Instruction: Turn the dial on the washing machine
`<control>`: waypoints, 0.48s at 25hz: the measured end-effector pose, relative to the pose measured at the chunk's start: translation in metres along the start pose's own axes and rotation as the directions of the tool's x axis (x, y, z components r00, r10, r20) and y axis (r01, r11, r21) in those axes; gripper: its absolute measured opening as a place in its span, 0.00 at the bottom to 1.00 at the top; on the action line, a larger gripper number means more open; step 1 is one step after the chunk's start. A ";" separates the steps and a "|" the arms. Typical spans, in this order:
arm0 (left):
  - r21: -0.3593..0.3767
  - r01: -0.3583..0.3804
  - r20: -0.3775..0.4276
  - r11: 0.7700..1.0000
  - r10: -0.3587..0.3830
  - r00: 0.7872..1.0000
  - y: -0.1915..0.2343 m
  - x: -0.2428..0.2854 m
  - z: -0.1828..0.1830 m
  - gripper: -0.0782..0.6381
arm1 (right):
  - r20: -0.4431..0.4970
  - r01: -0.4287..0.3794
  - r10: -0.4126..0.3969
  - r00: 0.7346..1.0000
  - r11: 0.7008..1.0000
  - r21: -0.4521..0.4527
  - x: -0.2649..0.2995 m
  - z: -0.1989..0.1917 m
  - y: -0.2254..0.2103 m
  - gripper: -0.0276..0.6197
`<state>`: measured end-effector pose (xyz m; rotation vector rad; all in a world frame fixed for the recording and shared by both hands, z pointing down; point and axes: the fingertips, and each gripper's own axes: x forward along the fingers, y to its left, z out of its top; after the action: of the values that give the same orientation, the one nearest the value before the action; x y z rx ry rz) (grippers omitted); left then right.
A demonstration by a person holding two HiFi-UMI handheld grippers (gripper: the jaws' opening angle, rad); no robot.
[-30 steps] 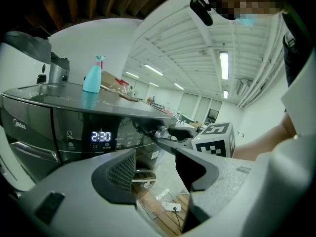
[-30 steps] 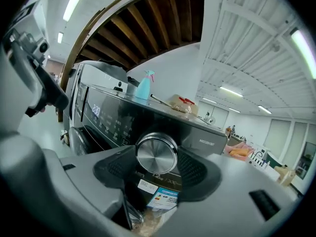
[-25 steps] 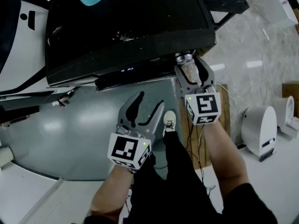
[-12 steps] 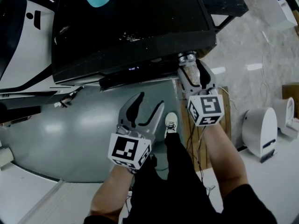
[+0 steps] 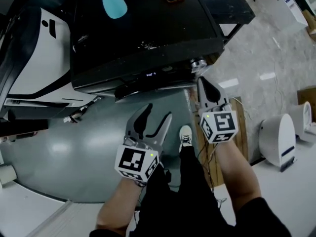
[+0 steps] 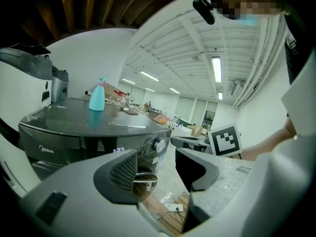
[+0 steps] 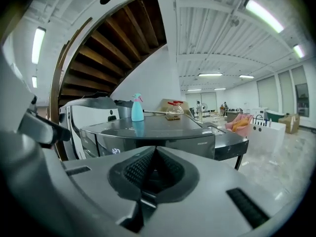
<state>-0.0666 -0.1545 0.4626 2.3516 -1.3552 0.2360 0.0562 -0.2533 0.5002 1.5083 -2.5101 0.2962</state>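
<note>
My right gripper (image 5: 203, 84) is clenched. Its jaws have just been closing and now meet pad to pad with nothing caught between them. Seen from my head, its tip points up at the front of the washing machine (image 5: 148, 33) and sits just below the dial (image 5: 198, 63), close to it but not touching. The dial is a silver knob at the right end of the dark control strip, near the machine's front right corner. A small lit display (image 5: 149, 74) glows on that strip, to the dial's left.

My left gripper (image 5: 157, 113) is released, its jaws standing well apart and empty. It hangs lower and to the left of the right one, over the grey floor (image 5: 74, 147) in front of the machine and clear of the panel. Looking along its jaws, I see the dial through the gap, some way beyond the pads.

A turquoise spray bottle (image 5: 113, 5) stands upright on the machine's dark top, towards the back. My white shoe (image 5: 185, 134) shows on the floor between the two grippers.
</note>
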 end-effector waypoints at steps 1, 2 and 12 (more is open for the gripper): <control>0.001 0.004 0.004 1.000 -0.004 1.000 0.000 -0.008 0.003 0.44 | -0.001 -0.012 0.012 1.000 1.000 0.029 -0.006 0.004 0.007 0.04; 0.003 0.009 0.007 1.000 -0.009 1.000 -0.001 -0.016 0.006 0.44 | 0.000 -0.024 0.024 1.000 0.998 0.056 -0.012 0.009 0.015 0.04; 0.026 0.069 0.071 0.997 -0.071 0.995 0.001 -0.103 0.030 0.34 | 0.050 -0.064 0.061 0.997 0.997 0.053 -0.076 0.059 0.103 0.04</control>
<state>-0.1220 -0.0872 0.4004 2.4441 -1.3061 0.1486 -0.0042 -0.1579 0.4165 1.4758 -2.6107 0.3446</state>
